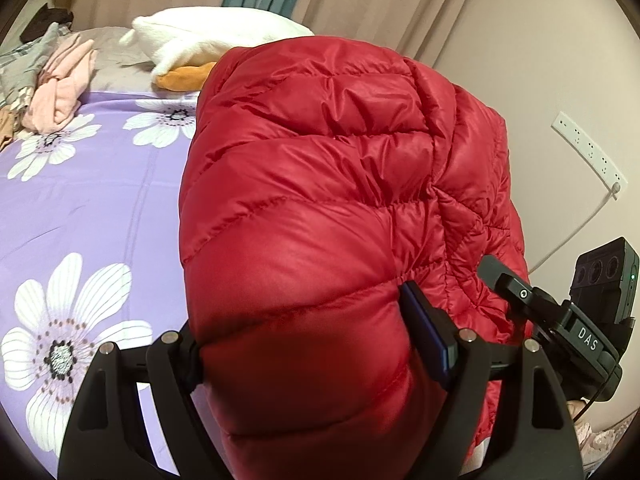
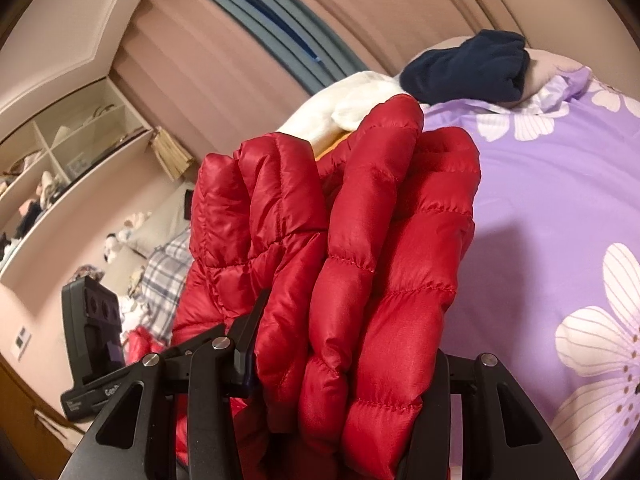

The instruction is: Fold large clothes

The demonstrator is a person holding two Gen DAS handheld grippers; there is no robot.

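A red quilted down jacket [image 1: 320, 184] is bunched up and held in the air above a bed with a purple flowered cover [image 1: 100, 208]. My left gripper [image 1: 304, 344] is shut on a thick fold of it. My right gripper [image 2: 344, 360] is shut on several bunched layers of the same jacket [image 2: 360, 240]. The right gripper also shows in the left wrist view [image 1: 520, 292], at the jacket's right side. The left gripper also shows in the right wrist view [image 2: 100, 332], at the left. The jacket hides most of each gripper's fingertips.
A white pillow [image 1: 208, 36] and an orange item [image 1: 184, 78] lie at the head of the bed. Pink and grey clothes [image 1: 60, 80] are piled at the left. A dark navy garment [image 2: 468, 68] lies on the bed. Shelves [image 2: 60, 152] and curtains stand behind.
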